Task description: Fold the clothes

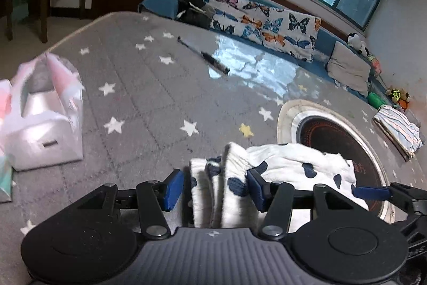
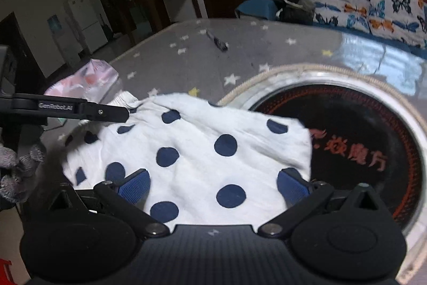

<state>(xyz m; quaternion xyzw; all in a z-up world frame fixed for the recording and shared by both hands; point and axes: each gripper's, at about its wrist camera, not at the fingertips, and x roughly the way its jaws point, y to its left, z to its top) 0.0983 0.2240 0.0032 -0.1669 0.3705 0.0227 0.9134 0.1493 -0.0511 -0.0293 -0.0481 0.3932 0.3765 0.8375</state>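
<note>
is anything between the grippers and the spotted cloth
Nothing visible. The spotted cloth already lies between both sets of jaws: the left gripper has its bunched edge between its blue pads, which stand apart, and the right gripper is spread wide over the cloth's flat part. The cloth partly covers the round cooktop.
</note>
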